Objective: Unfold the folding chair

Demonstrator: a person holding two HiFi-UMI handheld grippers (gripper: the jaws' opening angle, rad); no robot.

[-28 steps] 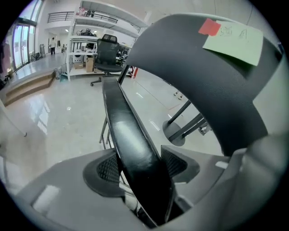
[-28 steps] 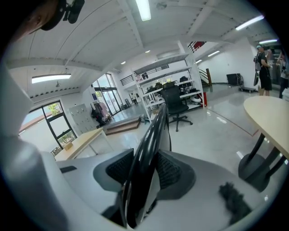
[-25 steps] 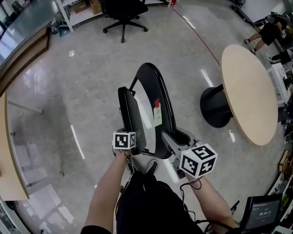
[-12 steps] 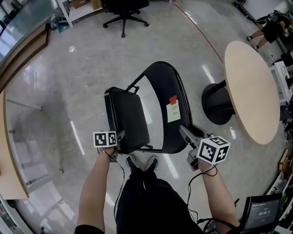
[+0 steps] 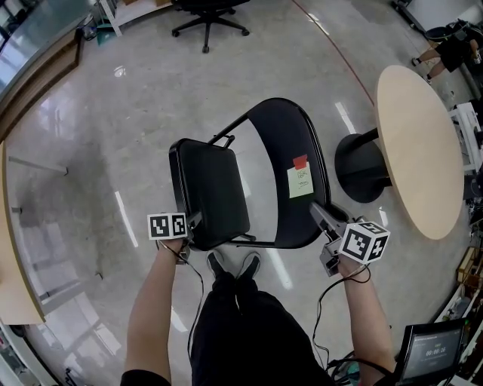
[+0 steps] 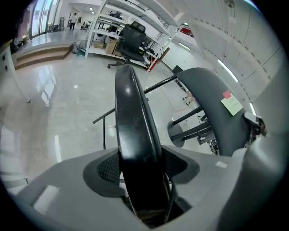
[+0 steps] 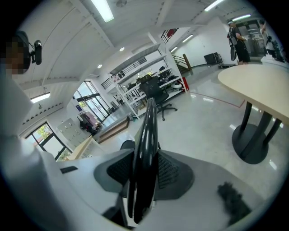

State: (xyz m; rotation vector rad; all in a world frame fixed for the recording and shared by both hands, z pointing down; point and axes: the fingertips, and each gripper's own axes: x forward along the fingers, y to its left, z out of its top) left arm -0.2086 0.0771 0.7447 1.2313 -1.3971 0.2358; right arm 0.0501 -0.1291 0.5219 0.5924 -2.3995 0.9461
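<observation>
The black folding chair stands partly opened on the floor in front of me. Its seat [image 5: 207, 192] is on the left and its curved backrest [image 5: 290, 170], with a green note and a red tag, is on the right. My left gripper [image 5: 192, 226] is shut on the seat's near edge [image 6: 135, 135], which fills the gap between its pads. My right gripper [image 5: 323, 215] is shut on the backrest's thin rim [image 7: 145, 135]; its jaws have just been closing on that rim. From the left gripper view the backrest [image 6: 212, 103] rises at the right.
A round wooden table [image 5: 419, 143] on a black pedestal [image 5: 362, 170] stands close to the right of the chair. An office chair [image 5: 207, 15] is far ahead, and a wooden counter [image 5: 15, 249] runs along the left. My feet [image 5: 234, 265] are just behind the chair.
Seat and backrest have swung apart from nearly folded to a wide V. Both grippers moved outward and lower, the left going left with the seat, the right going right with the backrest.
</observation>
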